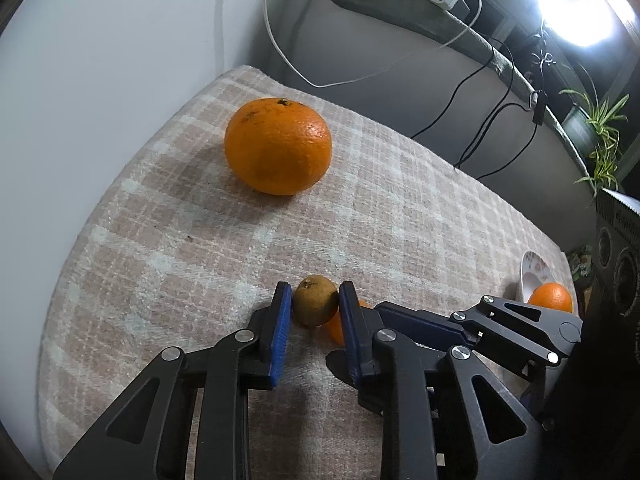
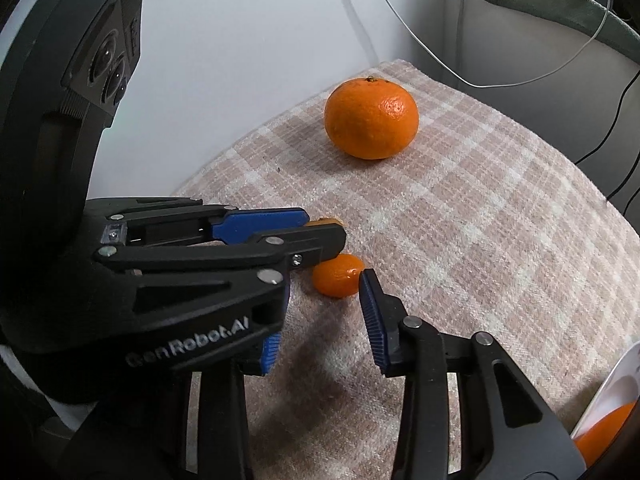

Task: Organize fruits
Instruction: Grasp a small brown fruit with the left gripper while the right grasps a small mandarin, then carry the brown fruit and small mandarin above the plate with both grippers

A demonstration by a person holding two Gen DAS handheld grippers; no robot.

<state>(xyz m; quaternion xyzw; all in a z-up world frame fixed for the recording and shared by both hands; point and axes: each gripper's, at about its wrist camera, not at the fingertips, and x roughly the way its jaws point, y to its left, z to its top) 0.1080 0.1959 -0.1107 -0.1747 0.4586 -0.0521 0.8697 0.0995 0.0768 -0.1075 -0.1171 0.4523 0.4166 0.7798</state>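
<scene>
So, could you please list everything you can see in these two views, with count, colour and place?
large orange: one, orange, far part of the cloth, untouched
brownish fruit: one, yellow-brown, between the left gripper's pads
small orange fruit: one, orange, beside the brownish fruit, at the right gripper's fingertips
checked cloth: one, beige and white, covering the surface
bowl: one, white, patterned, right edge of the cloth
orange in bowl: one, orange, in the bowl
cables: several, white and black, behind the cloth
plant: one, green, far right
lamp: one, bright white, top right
left gripper: black with blue pads, shut on the brownish fruit
right gripper: black with blue pads, open around the small orange fruit
</scene>
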